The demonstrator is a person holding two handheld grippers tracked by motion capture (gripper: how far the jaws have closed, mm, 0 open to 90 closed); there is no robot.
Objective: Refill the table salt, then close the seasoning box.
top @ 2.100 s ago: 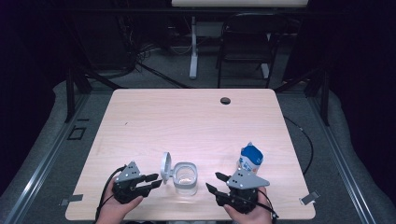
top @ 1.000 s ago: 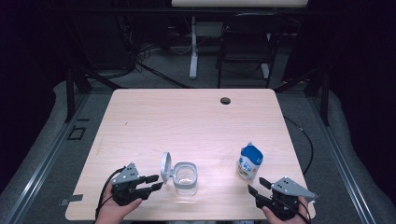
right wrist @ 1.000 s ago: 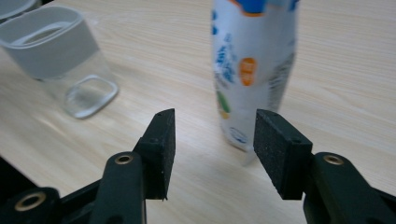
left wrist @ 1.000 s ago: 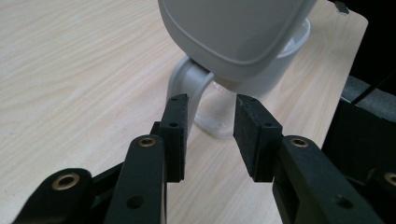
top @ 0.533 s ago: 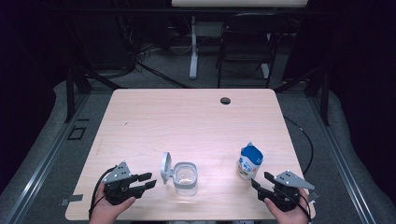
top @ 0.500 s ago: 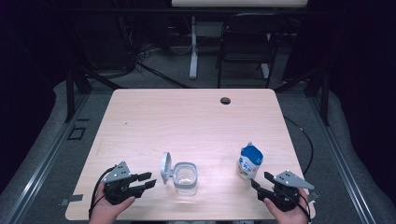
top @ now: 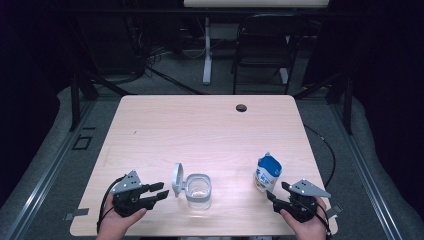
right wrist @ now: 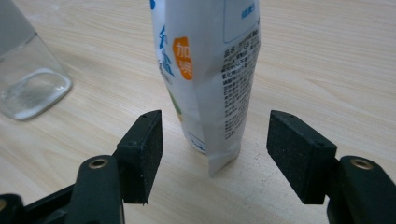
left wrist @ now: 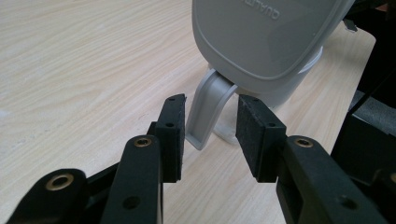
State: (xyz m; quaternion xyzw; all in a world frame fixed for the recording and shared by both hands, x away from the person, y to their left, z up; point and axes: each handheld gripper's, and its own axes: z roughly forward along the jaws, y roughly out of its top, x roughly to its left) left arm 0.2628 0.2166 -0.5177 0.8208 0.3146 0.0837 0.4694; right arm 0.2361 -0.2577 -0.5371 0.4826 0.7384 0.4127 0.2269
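Observation:
A clear plastic container (top: 198, 191) stands near the table's front edge, its grey flip lid (top: 177, 179) swung up on its left side. My left gripper (top: 161, 191) lies just left of it, open. In the left gripper view the lid (left wrist: 261, 37) looms close and its grey tab (left wrist: 208, 114) stands in the gap ahead of my left gripper (left wrist: 209, 136), untouched; these jaws have just been opening. A white and blue pouch (top: 268, 172) stands upright to the right. My right gripper (right wrist: 215, 154) is open, its jaws just widened, with the pouch (right wrist: 210, 70) in the gap, untouched.
The light wooden table (top: 200, 125) has a small dark hole (top: 241, 107) near its far edge. Beyond the table stand a black chair (top: 265, 45) and a white stand (top: 206, 50) on grey floor. The clear container (right wrist: 28, 79) shows left of the pouch.
The right gripper let go of the pouch, which now stands on the table, and drew back toward the right front corner with wider jaws. The left gripper shifted slightly left.

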